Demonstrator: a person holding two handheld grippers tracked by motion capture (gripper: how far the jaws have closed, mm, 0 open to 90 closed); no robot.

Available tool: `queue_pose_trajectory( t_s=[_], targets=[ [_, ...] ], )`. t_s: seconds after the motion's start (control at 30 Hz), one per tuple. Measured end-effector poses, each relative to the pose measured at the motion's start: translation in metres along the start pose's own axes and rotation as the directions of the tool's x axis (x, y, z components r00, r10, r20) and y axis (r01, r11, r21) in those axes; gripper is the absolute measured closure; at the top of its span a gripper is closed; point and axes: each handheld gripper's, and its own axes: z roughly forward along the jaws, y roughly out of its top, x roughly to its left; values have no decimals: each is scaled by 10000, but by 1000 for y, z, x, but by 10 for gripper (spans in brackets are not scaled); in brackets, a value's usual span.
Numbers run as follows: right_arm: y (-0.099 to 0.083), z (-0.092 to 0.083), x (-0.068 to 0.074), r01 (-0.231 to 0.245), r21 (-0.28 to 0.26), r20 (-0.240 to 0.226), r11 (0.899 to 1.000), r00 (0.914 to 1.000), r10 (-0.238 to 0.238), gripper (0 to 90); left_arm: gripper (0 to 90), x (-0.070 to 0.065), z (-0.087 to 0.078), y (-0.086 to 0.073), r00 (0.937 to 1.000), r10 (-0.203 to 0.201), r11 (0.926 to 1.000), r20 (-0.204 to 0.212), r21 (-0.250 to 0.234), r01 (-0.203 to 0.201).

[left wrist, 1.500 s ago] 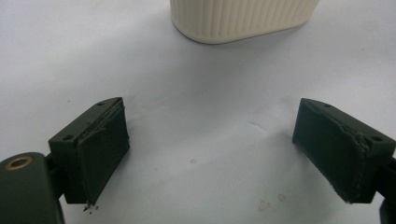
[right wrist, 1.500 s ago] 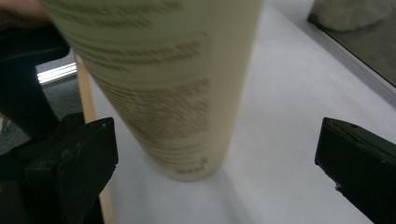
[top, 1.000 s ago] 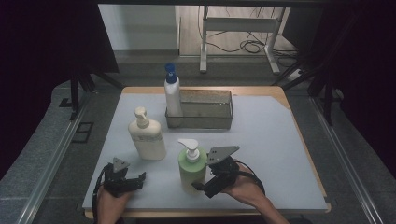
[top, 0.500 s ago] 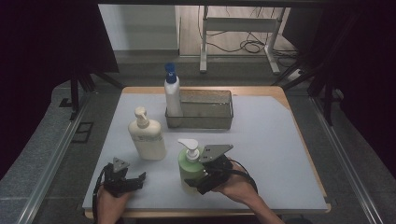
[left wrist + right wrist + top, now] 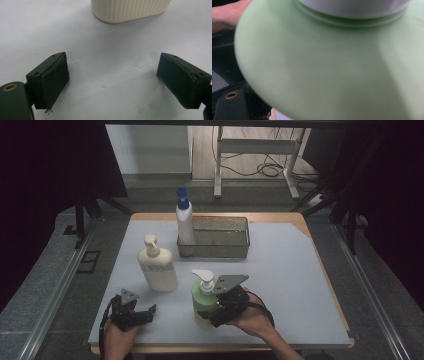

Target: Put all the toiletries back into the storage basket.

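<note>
High view shows the right claw point(image 5: 212, 312) near the front edge of the tabletop, its jaws set around the lower body of a squat pale green plastic pump bottle with a white pump head point(image 5: 204, 296). Its jaws have just been closing with the green bottle between them; whether the pads press on it yet cannot be told. Right gripper view has the green bottle point(image 5: 332, 65) pressed up close, its white collar at the top, blurred. The green bottle stands upright near the middle of the front edge.

Left claw point(image 5: 145, 312) rests low near the front left corner, jaws spread wide with nothing between them; left gripper view shows both black pads point(image 5: 53, 80) apart over bare white surface, the ribbed base of a cream plastic pump bottle point(image 5: 130, 10) ahead of them.

That cream bottle point(image 5: 157, 265) stands upright just left of the green one, apart from it. Farther back, a tall white bottle with a blue cap point(image 5: 184, 220) stands at the left end of a clear rectangular plastic bin point(image 5: 220, 240) near the back edge of the pale grey tabletop point(image 5: 295, 285)
</note>
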Motion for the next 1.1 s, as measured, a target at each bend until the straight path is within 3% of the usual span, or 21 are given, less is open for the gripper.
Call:
queue_pose_trajectory(
  t_s=[0.13,0.37,1.1],
  targets=[
    [1,-1,-3,-222,-29,-13,9997,9998,222,118,100,0,0,0,10000,0,10000,2,-1,0],
    [6,-8,-15,-602,-237,374,9979,9974,611,118,100,0,0,0,10000,39,10000,2,4,-39],
    [33,-10,-52,-940,-380,1532,9948,9833,987,118,100,0,0,0,10000,24,10000,4,-27,-24]
  ],
)
